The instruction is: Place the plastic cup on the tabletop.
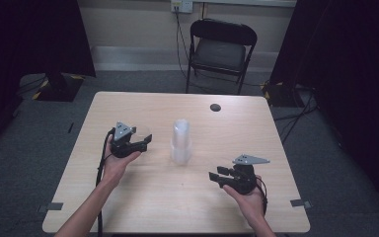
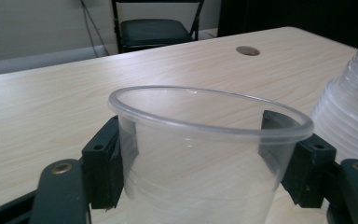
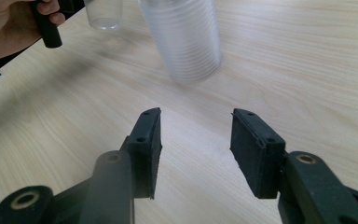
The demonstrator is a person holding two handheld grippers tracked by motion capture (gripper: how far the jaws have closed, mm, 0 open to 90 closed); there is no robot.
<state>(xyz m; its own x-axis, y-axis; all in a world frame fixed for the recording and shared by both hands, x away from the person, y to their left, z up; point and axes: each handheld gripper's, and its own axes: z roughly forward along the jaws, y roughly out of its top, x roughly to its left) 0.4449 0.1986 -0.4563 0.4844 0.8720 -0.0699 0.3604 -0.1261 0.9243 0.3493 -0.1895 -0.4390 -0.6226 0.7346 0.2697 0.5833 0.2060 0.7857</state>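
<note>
Clear plastic cup — thin-walled, round, rolled rim, upright btwn left gripper jaws on pale woodgrain table; pads at both sides, whether pressing can't tell. Ribbed stack of cups just beside. Right gripper — jaws apart, nothing held.

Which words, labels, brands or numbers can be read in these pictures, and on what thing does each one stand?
None: no text can be read on the cup, the cup stack, the table, the chair or the wall socket.
</note>
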